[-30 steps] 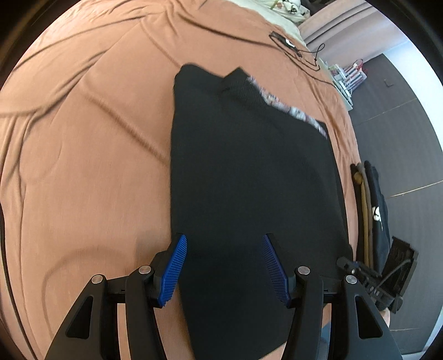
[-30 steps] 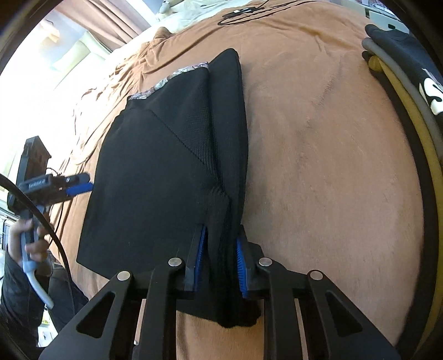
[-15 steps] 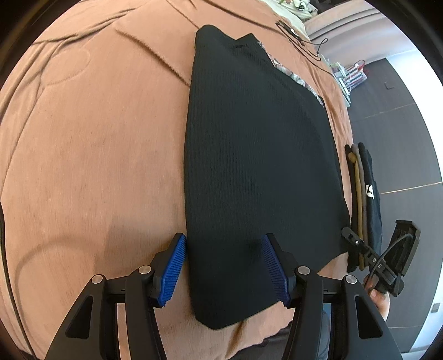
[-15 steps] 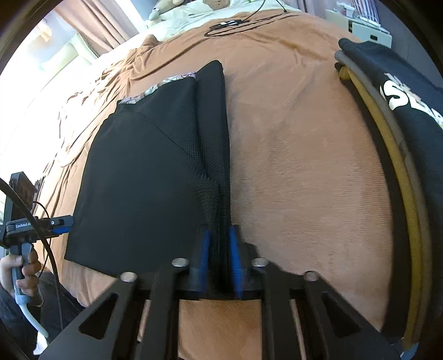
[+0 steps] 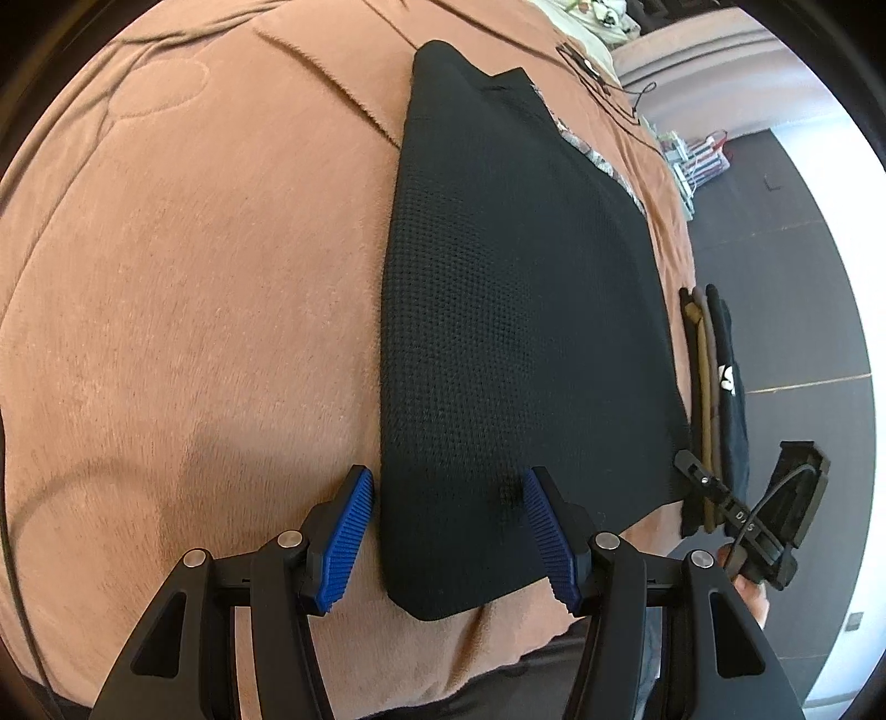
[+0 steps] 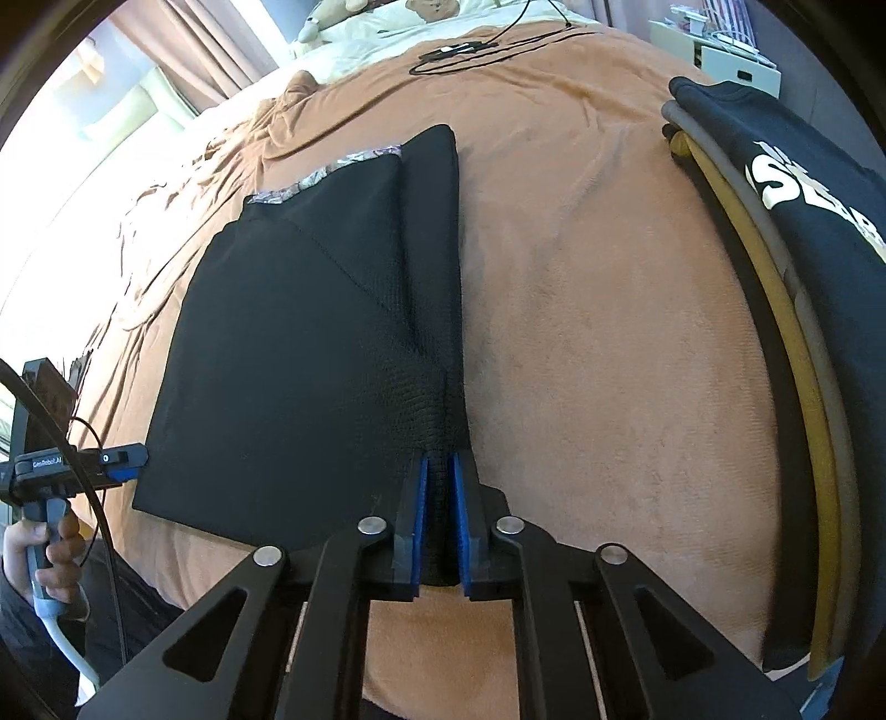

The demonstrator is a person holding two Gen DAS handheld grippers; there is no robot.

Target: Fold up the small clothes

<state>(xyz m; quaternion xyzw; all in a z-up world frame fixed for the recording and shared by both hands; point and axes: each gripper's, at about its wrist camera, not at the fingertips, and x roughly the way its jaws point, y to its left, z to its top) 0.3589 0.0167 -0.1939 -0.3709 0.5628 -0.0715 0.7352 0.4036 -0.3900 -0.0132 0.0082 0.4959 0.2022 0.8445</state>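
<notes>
A black mesh garment [image 5: 526,310] lies flat on the brown blanket [image 5: 194,277], a patterned waistband at its far end. My left gripper [image 5: 446,482] stands open astride the garment's near left corner; one pad rests on the blanket, the other on the cloth. In the right wrist view the garment [image 6: 288,354] has a narrow strip folded along its right edge. My right gripper [image 6: 436,465] pinches the near end of that fold, with cloth bunched between the pads, and its jaws are opening slightly. Each gripper shows in the other's view: left gripper [image 6: 83,459], right gripper [image 5: 736,515].
A stack of folded clothes [image 6: 803,232], topped by a dark printed shirt, lies on the blanket to the right of the garment. A black cable [image 6: 470,50] and pale pillows are at the bed's far end. The bed's near edge runs just below both grippers.
The left gripper has slid to the garment's near left corner, jaws unchanged. The right gripper's jaws have narrowed on the folded edge and drawn it nearer; the garment lies straighter.
</notes>
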